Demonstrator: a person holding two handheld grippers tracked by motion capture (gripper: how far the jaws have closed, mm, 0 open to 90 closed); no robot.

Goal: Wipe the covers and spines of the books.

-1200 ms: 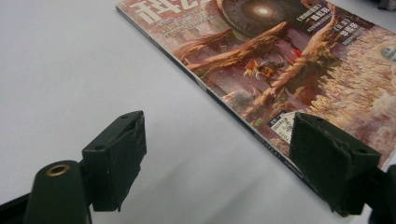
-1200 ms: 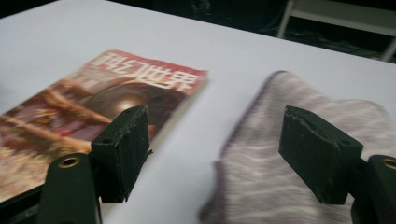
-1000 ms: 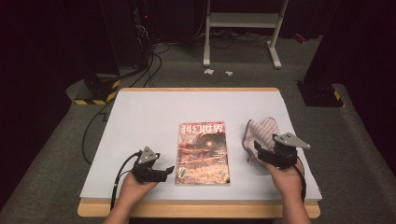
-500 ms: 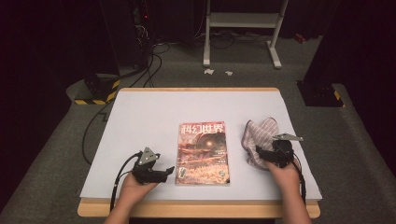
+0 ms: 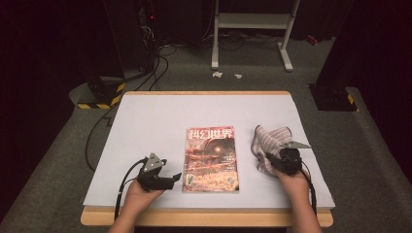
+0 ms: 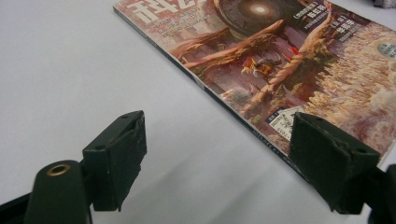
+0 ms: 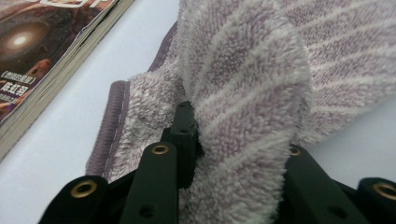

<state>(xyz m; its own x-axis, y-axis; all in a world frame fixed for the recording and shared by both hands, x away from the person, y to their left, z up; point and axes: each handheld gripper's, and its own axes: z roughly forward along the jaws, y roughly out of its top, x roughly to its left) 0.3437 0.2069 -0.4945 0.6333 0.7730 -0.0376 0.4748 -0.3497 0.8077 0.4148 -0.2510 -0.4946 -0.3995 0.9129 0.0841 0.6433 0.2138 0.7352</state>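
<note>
- While the desk carries a white sheet over its wooden top, grey carpet surrounds it, with dark stands, cables and a white metal frame behind its far edge.
- Lying flat near the middle of the near edge, a magazine has its cover up.
- Toward the desk's right edge, a striped purple towel sits bunched, just beside the magazine but apart from it.
- Clamped on a fold of that towel, the right gripper has its jaws pressed into the pile, as the right gripper view shows closely.
- Near the front-left part of the desk, the left gripper rests with its jaws spread wide, holding nothing, just short of the magazine's near-left corner.
- Bare white surface stretches across the far half and the left side; the near edge is taken by the person's forearms.
</note>
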